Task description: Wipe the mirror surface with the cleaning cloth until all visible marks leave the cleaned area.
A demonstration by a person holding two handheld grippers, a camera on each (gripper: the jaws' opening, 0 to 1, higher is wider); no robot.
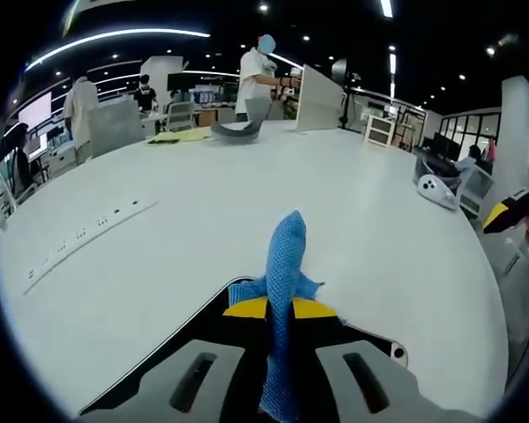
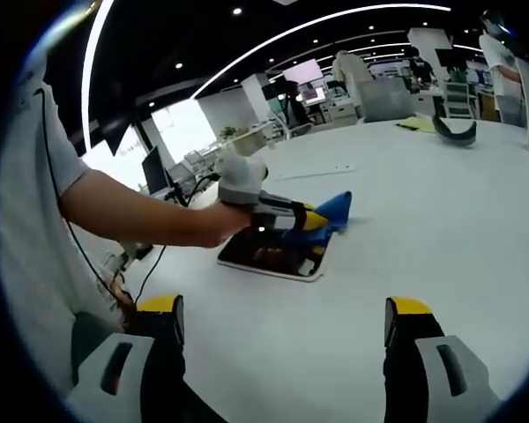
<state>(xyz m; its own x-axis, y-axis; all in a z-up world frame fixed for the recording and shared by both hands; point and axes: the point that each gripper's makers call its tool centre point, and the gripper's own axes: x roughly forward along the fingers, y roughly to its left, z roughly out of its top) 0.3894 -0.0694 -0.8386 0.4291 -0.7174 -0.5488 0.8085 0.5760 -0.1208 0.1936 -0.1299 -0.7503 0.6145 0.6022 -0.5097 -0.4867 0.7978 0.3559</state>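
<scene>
Left gripper (image 2: 310, 218) clenched on blue mesh cleaning cloth (image 1: 284, 264), hanging over the flat dark rectangular mirror (image 2: 273, 254) at frame centre on white bench (image 2: 423, 220). Right gripper (image 2: 282, 326) released, well back, lower frame.

No legible text, label, brand or number anywhere. Screens (image 2: 304, 72) on the far wall glow, content too small to read. Long strip (image 1: 86, 231) near the table's (image 1: 212, 176) left edge carries small dark marks, not readable as characters. Yellow sheet (image 1: 181, 135) at the table's far edge shows no print. Cloth (image 1: 284, 264) and mirror (image 2: 273, 256) bear no visible marking.
</scene>
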